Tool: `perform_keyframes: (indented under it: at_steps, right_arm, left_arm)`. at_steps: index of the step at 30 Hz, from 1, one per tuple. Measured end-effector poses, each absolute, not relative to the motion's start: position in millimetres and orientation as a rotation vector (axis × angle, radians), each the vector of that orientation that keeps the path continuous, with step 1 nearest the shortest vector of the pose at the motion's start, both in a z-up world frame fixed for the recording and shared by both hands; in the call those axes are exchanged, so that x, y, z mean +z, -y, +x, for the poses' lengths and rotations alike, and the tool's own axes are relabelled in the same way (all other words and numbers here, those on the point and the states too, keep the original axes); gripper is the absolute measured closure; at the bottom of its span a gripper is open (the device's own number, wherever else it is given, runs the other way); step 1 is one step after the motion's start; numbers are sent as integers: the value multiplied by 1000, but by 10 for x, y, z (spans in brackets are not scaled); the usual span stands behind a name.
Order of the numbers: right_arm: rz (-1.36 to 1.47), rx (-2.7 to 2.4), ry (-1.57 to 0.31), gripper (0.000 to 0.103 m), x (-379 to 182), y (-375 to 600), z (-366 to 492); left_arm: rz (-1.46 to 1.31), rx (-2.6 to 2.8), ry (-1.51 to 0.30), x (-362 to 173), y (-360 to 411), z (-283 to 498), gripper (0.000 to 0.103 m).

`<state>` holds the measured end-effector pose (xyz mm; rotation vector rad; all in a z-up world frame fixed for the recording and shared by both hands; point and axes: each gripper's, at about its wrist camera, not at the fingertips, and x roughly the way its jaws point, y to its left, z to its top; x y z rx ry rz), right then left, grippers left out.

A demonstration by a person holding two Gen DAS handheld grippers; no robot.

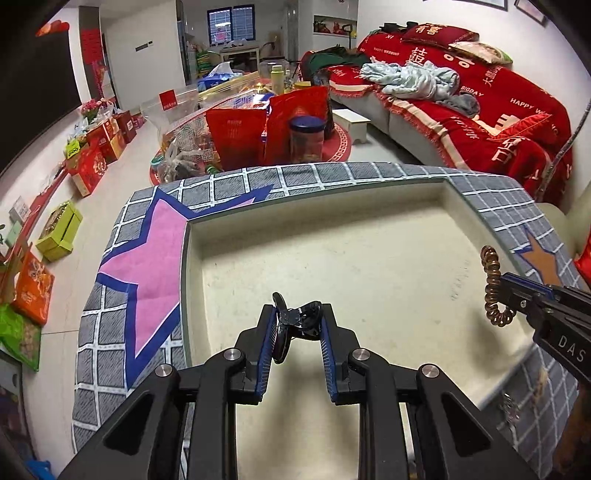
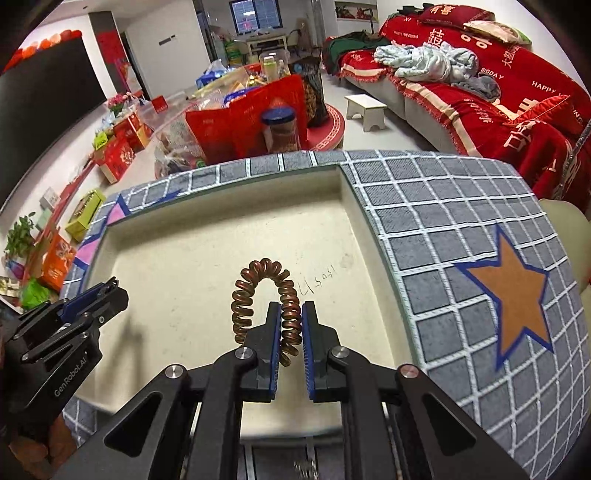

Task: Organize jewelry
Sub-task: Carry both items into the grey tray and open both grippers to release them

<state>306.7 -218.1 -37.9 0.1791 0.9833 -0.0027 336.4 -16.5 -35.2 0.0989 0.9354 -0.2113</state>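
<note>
Floor: pale tiles point(image 1: 122, 173), gift boxes point(image 1: 88, 166) lining nine o'clock.
Sofa: red-covered sofa point(image 1: 480, 103), two o'clock.
Window: dark window point(image 1: 231, 24), twelve o'clock.
Walls: white walls point(image 1: 147, 55).

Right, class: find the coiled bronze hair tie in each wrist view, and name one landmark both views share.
Left wrist view: the coiled bronze hair tie is at the right edge, pinched by the right gripper.
Right wrist view: hair tie at centre, arching up from between the blue pads.
Shared landmark: the cream tray.
</note>
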Motion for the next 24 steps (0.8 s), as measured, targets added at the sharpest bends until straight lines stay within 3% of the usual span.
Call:
perform_keyframes:
  at_steps: [12, 15, 16, 17, 24]
  right_arm:
    - [177, -28, -1032, 90, -607, 2165, 3143]
    - [189, -22, -1033, 73, -588, 2173, 3137]
    - [200, -17, -1026, 58, -569, 2183, 3127]
    - [210, -14, -1017, 50, -552, 2189, 3115]
    - [280, 14, -966, 49, -384, 2239, 3007]
  left_arm:
    - [142, -154, -973, -565, 240, 3425, 58]
    - [154, -144, -967, -556, 257, 3401, 58]
    - [150, -144, -970, -553, 255, 3399, 58]
    - [145, -145, -971, -552, 255, 3398, 58]
    - [123, -157, -975, -537, 248, 3389, 58]
